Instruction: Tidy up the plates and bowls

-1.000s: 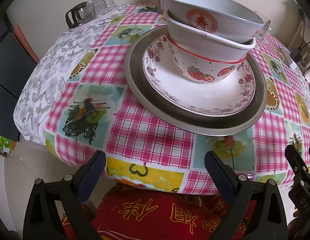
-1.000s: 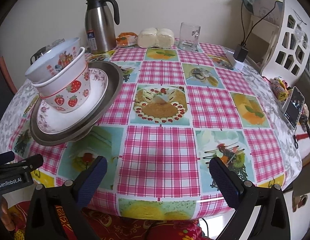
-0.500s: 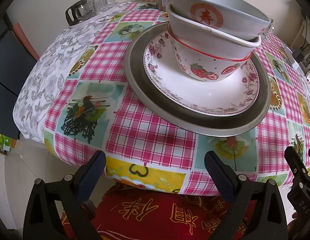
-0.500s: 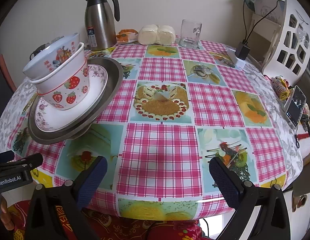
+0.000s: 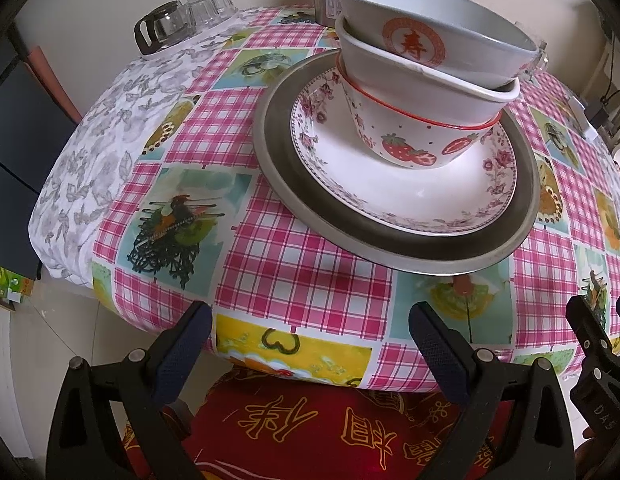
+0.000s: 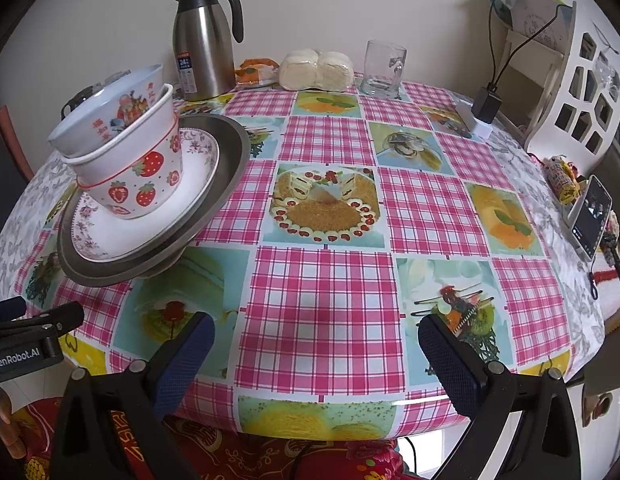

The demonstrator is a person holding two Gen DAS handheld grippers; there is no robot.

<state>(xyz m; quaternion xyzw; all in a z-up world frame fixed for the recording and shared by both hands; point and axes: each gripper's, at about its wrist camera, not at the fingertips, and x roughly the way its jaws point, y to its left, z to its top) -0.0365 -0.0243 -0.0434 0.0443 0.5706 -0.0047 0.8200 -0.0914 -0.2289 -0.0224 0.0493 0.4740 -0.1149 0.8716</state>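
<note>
Left claw [image 5: 310, 356] wide open, both fingers spread, nothing between them, held low at the near edge of the bench [image 5: 302, 264], pointing far across it. Right claw [image 6: 315, 364] also wide open and empty, same low pose at the near edge. Blue ribbed pads [image 6: 186, 364] face inward on both. Each claw shows at the edge of the other's view, so they sit side by side, apart. Fingertips of a hand [image 6: 6, 424] visible at the near left, under the left claw's body.
</note>
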